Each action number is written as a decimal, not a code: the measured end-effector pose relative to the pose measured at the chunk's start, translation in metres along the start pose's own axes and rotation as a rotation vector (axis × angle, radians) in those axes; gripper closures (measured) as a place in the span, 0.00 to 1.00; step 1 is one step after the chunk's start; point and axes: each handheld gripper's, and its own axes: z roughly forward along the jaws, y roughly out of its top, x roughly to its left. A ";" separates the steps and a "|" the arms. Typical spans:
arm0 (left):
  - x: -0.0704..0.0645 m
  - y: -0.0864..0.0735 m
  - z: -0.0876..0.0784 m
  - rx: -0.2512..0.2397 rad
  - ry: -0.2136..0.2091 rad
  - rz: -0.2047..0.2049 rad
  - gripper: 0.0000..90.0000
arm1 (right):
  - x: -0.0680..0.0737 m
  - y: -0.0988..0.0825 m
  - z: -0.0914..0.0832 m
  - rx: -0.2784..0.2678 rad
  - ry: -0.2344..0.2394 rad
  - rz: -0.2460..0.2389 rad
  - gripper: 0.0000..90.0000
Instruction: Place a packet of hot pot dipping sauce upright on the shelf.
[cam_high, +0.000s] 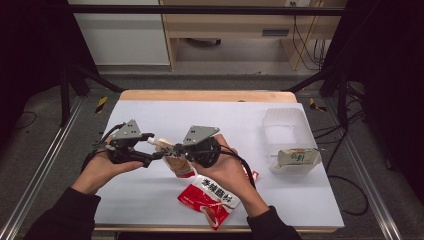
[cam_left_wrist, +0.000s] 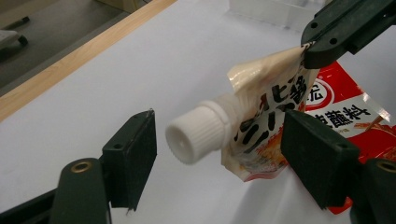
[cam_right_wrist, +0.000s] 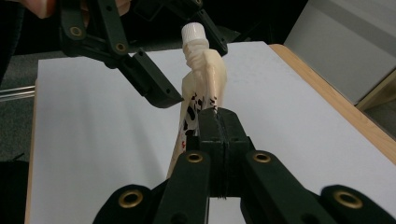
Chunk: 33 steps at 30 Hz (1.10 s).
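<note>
The right gripper (cam_right_wrist: 215, 122) has its jaws pressed together on the edge of a cream spouted pouch (cam_left_wrist: 268, 119) and holds it lifted above the white table (cam_high: 165, 115). The pouch's white screw cap (cam_left_wrist: 196, 133) points toward the left gripper (cam_left_wrist: 219, 154), whose jaws stand apart on either side of the cap without touching it. A red sachet (cam_high: 210, 200) lies flat on the table near the right hand. A clear plastic tub (cam_high: 285, 125) with another packet (cam_high: 296, 157) inside stands well apart, on the right.
</note>
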 end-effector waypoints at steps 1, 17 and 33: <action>0.001 0.000 0.001 0.004 -0.006 0.004 0.32 | 0.000 0.000 0.000 -0.003 0.000 -0.002 1.00; 0.007 0.005 -0.002 0.013 -0.075 0.005 0.72 | -0.003 -0.004 0.001 0.003 -0.005 0.012 1.00; -0.005 0.021 -0.009 0.047 -0.053 0.067 0.80 | -0.005 -0.009 0.002 0.024 -0.009 0.045 1.00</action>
